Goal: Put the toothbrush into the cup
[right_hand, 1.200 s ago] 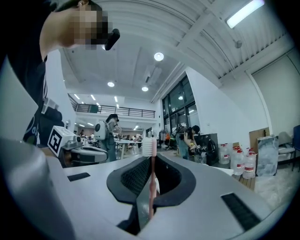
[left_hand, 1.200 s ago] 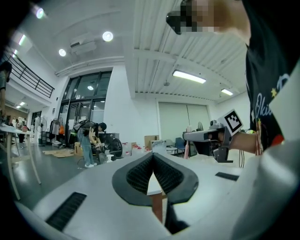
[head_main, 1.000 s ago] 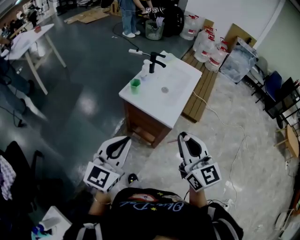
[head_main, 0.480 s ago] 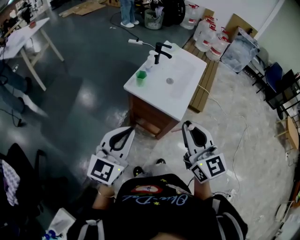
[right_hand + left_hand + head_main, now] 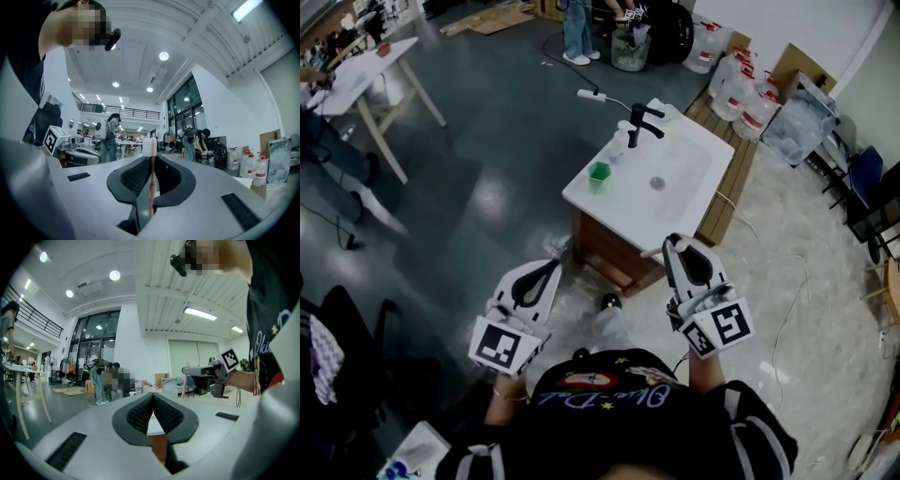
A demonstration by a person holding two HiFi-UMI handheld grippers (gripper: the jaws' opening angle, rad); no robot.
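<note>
Between the closed jaws of the right gripper (image 5: 152,161) stands the toothbrush (image 5: 149,146), pinched on its thin handle, bristles up: light, stiff, probably slick, best held mid-handle; the left gripper (image 5: 153,400) is closed on nothing, the green cup (image 5: 599,172) well ahead on the sink (image 5: 684,187).

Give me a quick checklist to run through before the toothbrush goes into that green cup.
1. Grip on the toothbrush: ok. The right gripper has its jaws closed on it, with the bristle head poking out past the tips.
2. The green cup upright: ok. It stands near the edge of the sink counter.
3. Cup empty: cannot tell, as it is too small in the head view.
4. Cup within reach: probably not ok. The counter lies well ahead of both grippers, so a step closer looks needed.
5. The left gripper free: ok. Its jaws are together with nothing between them.
</note>
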